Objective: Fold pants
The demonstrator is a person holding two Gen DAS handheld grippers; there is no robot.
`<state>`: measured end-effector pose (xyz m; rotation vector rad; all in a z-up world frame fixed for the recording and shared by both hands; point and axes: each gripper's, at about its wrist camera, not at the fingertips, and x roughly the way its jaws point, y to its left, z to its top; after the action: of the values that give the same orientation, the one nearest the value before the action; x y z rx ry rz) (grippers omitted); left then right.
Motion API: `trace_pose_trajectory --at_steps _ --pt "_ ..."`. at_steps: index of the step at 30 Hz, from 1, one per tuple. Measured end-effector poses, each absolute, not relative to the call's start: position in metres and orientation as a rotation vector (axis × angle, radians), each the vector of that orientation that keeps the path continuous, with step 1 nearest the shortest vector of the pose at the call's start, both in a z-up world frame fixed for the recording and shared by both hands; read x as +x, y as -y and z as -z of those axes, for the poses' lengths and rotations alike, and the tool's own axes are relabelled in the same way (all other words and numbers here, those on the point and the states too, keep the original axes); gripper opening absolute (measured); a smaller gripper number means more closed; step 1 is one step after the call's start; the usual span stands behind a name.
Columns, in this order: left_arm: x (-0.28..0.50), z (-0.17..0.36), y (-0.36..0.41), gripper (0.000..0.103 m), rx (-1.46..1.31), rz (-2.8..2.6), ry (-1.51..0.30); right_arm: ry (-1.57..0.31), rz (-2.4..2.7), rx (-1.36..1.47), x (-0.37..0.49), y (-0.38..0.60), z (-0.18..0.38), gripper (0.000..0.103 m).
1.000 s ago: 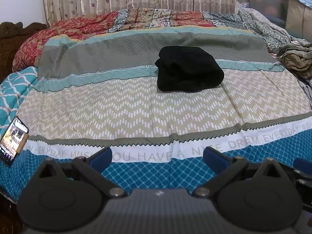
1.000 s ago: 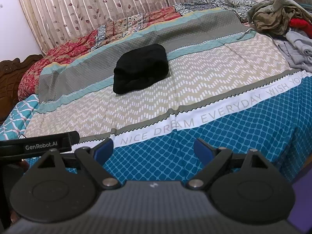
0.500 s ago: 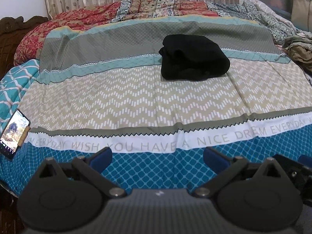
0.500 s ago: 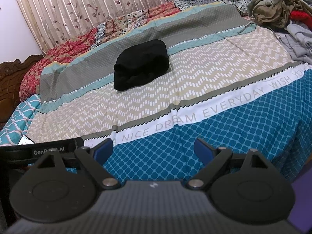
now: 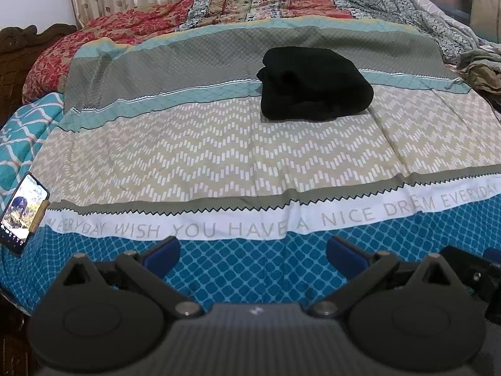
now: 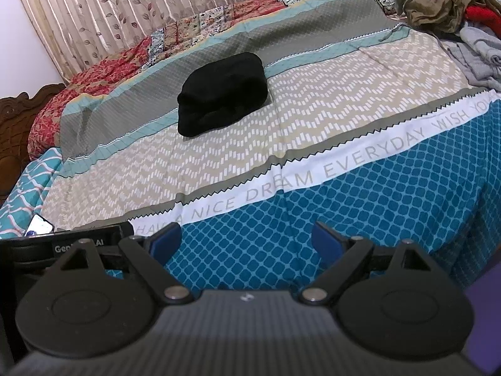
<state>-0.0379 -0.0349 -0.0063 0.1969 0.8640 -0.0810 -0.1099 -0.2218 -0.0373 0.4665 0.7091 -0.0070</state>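
Observation:
Black pants (image 5: 314,86) lie folded into a thick bundle on the bed's patterned sheet (image 5: 219,156), well beyond both grippers. The same black pants (image 6: 222,94) show in the right wrist view, left of centre. My left gripper (image 5: 253,250) hangs over the blue front edge of the bed, jaws wide apart, nothing between the blue pads (image 5: 162,252). My right gripper (image 6: 247,239) is likewise open and empty above the blue edge. The left gripper's body (image 6: 65,244) shows at the left of the right wrist view.
A phone (image 5: 22,211) with a lit screen lies on the bed's left edge. A heap of loose clothes (image 6: 444,3) sits at the far right. Red floral bedding (image 5: 125,31) and a curtain (image 6: 125,15) lie behind. A carved wooden headboard (image 5: 18,50) stands at the left.
The left wrist view has tipped slightly, so the pants sit a little higher and further right in it. Both grippers stay open and empty; the pants have not moved.

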Motion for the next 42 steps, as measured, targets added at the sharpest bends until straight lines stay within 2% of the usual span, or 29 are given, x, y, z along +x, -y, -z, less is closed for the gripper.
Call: trace_pose_trajectory --at_steps 42 --pt "-0.0318 0.0114 0.0349 0.103 0.229 0.061 -0.909 -0.716 0.010 0.470 -0.1084 0.2270 0.0377 0.092"
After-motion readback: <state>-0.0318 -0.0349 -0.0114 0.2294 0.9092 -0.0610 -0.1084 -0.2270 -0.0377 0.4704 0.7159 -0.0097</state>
